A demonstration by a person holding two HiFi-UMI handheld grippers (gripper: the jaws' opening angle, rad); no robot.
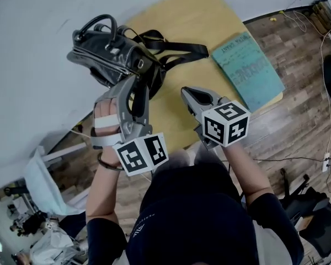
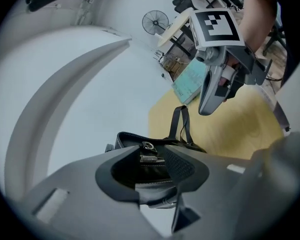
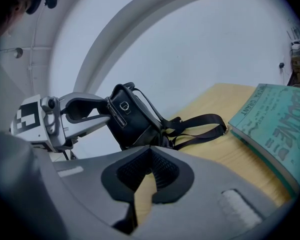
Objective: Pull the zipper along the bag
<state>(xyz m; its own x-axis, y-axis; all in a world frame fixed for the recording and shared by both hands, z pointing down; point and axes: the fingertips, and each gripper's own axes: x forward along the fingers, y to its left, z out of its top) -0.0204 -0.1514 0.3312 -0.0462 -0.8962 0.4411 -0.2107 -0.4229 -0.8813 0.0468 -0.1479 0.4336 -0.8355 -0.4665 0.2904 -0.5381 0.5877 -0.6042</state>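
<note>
We find the black bag [image 1: 107, 51] in the upper left of the head view, lying where the white part of the surface [image 1: 33, 48] meets its yellow part, with its long straps [image 1: 176, 48] trailing right toward the centre of the frame. Our left tongs [image 1: 139, 84] reach up from the lower centre and straddle the near end of the bag. In the left gripper view the leather fills the gap between the pads, so we judge them to be grasping that end, probably to anchor the bag so it cannot slide when the slider is pulled. From the right gripper view the bag looks tipped up on that held end, which turns the silver zipper [image 3: 115, 115] toward us and makes it easier to reach. Our right tongs [image 1: 186, 93] are clenched with nothing between them. They hang above the yellow part, just right of the bag and apart from it, pointing at it, and we read this as the approach to the zipper pull. They will have to part before they can take it. The zipper pull has not yet been taken. We cannot see into the bag, so whatever it holds is hidden. A teal book [image 1: 247, 70] lies at the right edge of the yellow part, well clear of both tongs.
</note>
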